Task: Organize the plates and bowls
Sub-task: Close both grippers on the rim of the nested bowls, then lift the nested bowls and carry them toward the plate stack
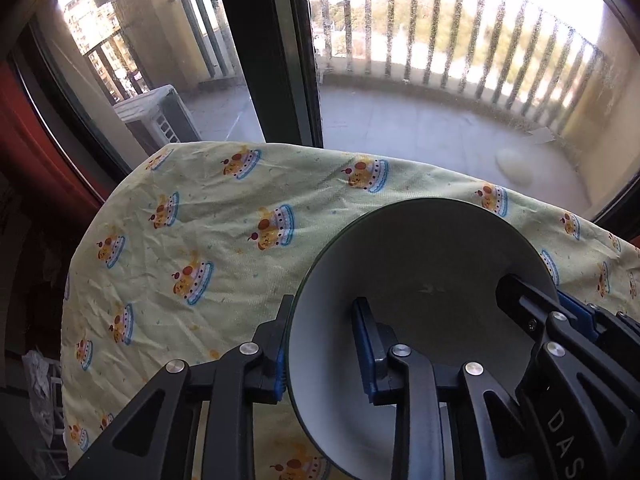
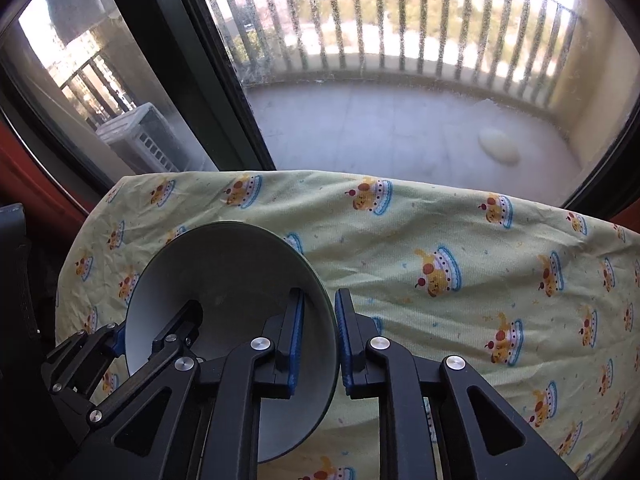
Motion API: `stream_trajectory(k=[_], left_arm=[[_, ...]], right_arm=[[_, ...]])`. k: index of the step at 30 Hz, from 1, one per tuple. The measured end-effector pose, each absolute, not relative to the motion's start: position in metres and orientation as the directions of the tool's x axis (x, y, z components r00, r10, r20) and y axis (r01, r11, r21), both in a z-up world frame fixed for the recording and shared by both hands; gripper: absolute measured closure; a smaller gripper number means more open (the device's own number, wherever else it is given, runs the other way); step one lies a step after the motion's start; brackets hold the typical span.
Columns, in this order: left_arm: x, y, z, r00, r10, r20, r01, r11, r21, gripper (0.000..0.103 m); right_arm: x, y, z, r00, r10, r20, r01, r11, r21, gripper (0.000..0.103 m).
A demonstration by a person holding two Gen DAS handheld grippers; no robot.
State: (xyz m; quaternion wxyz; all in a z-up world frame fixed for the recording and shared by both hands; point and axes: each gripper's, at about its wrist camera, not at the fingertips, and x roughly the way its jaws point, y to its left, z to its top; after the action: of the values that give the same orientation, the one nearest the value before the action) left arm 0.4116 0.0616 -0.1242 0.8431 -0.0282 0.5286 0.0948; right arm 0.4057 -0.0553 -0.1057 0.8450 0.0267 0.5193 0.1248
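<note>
Tongs are clamped on one bowl from two sides. The left gripper is closed over the rim at 9 o'clock of the bowl, one pad outside, one inside. The right gripper is closed over the rim at 3 o'clock in the same way. The bowl, grey-white inside with a dark rim, is seen over a yellow cloth printed with cartoon cakes. Beyond the cloth, at 12 o'clock, a window and balcony railing are seen.

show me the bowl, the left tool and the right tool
bowl (image 1: 420,264), left wrist view, inner wall
left tool (image 1: 324,344), left wrist view, clamped rim
right tool (image 2: 320,340), right wrist view, clamped rim
</note>
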Motion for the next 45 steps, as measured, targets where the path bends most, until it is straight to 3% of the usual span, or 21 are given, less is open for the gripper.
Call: stream_trajectory(k=[22, 45], left_arm=[[0.371, 0.048, -0.115, 0.388, 0.05, -0.92, -0.151, 0.988, -0.01, 0.077], [0.299, 0.088, -0.033, 0.505, -0.011, -0.863, -0.043, 0.998, -0.038, 0.077]], right_arm=[[0.367, -0.073, -0.098, 0.414, 0.214, -0.885, -0.13, 0.976, 0.175, 0.084], [0.274, -0.047, -0.013, 0.521, 0.159, -0.839, -0.066, 0.987, 0.146, 0.084]])
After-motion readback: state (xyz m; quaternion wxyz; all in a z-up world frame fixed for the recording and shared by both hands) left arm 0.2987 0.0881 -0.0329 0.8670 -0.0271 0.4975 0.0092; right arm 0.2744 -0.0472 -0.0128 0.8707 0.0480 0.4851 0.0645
